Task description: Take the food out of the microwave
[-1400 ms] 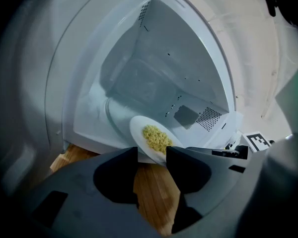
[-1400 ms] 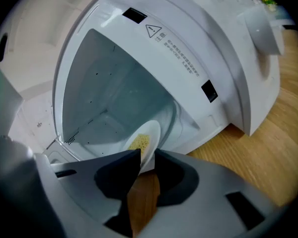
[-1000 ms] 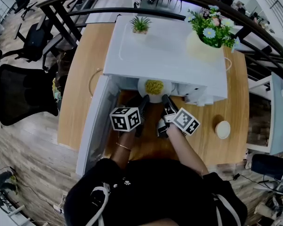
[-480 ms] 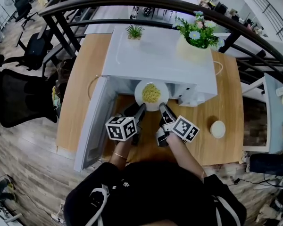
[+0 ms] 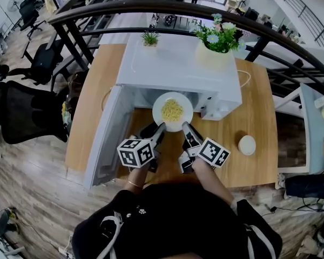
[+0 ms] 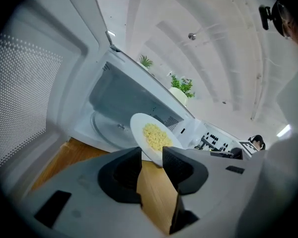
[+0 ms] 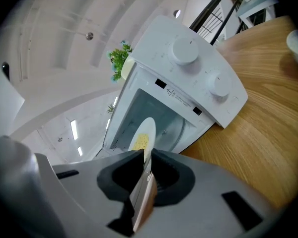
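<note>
Wooden table [image 5: 259,117], open white microwave [image 5: 178,69]. Plate [image 5: 173,124] of food [image 5: 172,110] hangs just outside its mouth, near rim pinched by left gripper [image 5: 160,128] and right gripper [image 5: 185,127] side by side (seemingly level).

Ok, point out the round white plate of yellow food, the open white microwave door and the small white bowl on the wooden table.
round white plate [image 5: 158,111], head view, bare left rim.
open white microwave door [image 5: 105,139], head view, panel middle.
small white bowl [image 5: 247,144], head view, centre.
</note>
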